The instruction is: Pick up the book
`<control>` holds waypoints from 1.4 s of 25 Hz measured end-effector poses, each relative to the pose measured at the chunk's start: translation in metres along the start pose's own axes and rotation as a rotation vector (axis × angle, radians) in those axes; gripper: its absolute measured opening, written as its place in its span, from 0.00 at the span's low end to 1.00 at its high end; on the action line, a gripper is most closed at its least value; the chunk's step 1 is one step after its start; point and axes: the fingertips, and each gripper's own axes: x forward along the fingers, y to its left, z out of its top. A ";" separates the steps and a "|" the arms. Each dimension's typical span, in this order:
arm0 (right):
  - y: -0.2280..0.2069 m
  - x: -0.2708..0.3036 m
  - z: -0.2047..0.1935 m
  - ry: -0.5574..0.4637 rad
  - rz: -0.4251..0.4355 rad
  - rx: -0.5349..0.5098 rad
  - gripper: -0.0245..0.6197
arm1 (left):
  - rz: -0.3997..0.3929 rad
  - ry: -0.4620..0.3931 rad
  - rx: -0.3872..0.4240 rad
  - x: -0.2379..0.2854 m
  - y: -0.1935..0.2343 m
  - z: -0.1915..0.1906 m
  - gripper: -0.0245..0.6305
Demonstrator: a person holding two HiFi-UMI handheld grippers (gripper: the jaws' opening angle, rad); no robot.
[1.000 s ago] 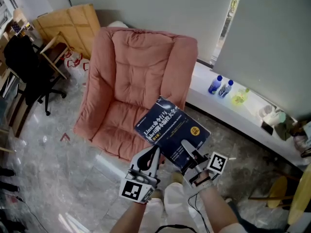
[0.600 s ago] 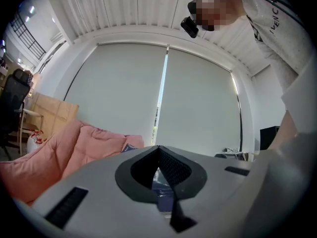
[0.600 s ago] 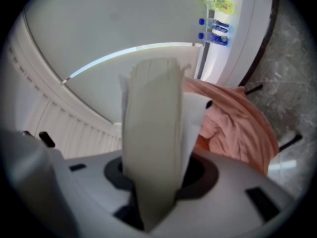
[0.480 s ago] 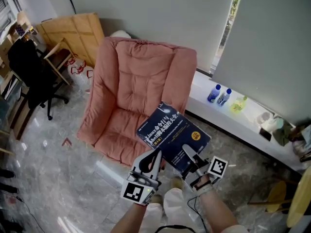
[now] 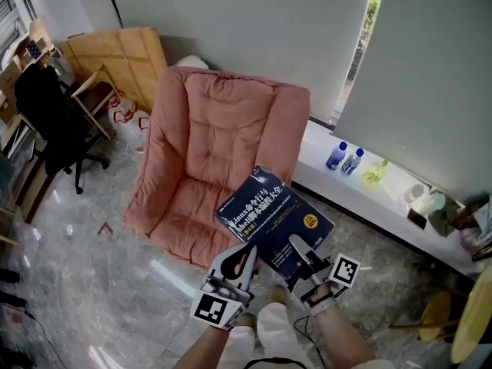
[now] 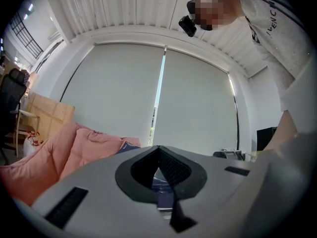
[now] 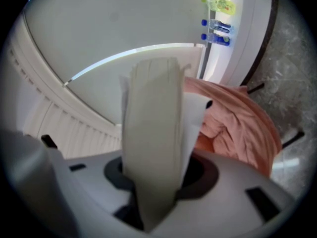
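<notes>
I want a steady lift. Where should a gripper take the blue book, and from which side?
The near page edge of the book, coming from the person's side: it is thick and held cover-up, so one jaw goes over the cover, one under, as the right gripper does.

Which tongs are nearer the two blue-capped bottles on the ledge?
Right. The right tongs grip the book on the side toward the bottles; the left tongs sit at its other side, farther away.

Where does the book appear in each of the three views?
Head view: book, lower centre, overlapping the armchair's front.
Left gripper view: book, a blue corner just left of the jaws.
Right gripper view: book, its page edge at centre, between the jaws.
Shared landmark: the pink armchair.
</notes>
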 end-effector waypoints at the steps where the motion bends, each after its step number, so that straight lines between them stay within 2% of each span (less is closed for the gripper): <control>1: 0.001 0.000 0.001 0.000 -0.002 0.000 0.31 | 0.000 -0.003 -0.002 0.000 0.000 0.003 0.06; 20: 0.024 0.000 0.007 0.050 -0.017 0.001 0.31 | 0.011 -0.020 0.012 0.011 -0.004 0.032 0.06; 35: 0.033 0.017 0.029 0.175 -0.008 -0.003 0.31 | 0.116 -0.059 -0.003 0.039 -0.008 0.049 0.06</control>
